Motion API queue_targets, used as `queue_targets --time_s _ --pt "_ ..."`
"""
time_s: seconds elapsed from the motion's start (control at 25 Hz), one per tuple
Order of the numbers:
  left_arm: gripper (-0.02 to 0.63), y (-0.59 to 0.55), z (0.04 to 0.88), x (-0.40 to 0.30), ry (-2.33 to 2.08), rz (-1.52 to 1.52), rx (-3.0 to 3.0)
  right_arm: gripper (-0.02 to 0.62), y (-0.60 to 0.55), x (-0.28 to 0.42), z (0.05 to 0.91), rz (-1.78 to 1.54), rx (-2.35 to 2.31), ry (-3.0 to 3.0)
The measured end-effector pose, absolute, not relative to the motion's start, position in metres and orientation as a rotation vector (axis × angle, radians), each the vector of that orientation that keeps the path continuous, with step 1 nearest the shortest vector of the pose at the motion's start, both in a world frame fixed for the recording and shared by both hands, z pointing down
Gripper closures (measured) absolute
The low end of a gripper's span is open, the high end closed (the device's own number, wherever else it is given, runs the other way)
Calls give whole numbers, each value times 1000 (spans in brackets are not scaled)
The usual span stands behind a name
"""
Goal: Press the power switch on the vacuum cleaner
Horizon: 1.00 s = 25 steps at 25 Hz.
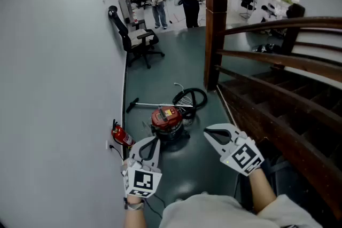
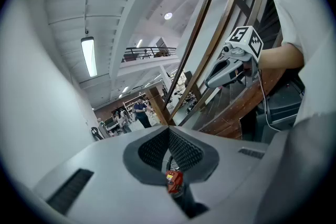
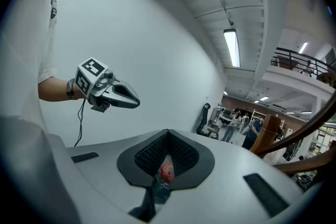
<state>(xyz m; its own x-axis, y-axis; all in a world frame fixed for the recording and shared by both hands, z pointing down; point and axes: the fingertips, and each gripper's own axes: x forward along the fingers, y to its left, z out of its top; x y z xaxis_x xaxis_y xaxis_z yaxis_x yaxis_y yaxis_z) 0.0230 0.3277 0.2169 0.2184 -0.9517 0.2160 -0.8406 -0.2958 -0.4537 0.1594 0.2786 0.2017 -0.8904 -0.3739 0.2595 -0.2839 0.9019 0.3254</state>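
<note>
A red vacuum cleaner (image 1: 167,117) with a dark base stands on the dark green floor, close to the white wall. Its black hose (image 1: 191,97) coils behind it and its wand (image 1: 145,105) lies to the left. My left gripper (image 1: 153,139) hangs in the air short of the cleaner, jaws shut and empty. My right gripper (image 1: 208,134) hovers to the cleaner's right, also shut with nothing held. In the left gripper view (image 2: 168,130) the vacuum cleaner (image 2: 175,181) shows small below the closed jaws. The right gripper view (image 3: 168,132) also shows the vacuum cleaner (image 3: 166,170) far ahead.
A red fire extinguisher (image 1: 122,136) stands against the wall left of the cleaner. A wooden stair railing (image 1: 278,88) and post (image 1: 215,40) border the right. A black office chair (image 1: 136,38) stands farther along the wall. People stand in the far room.
</note>
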Motion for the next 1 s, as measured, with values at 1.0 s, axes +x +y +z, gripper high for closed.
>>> queue_targets --time_s 1.0 --pt "606 340 220 12 1699 -653 -2266 566 291 146 200 -381 526 -2776"
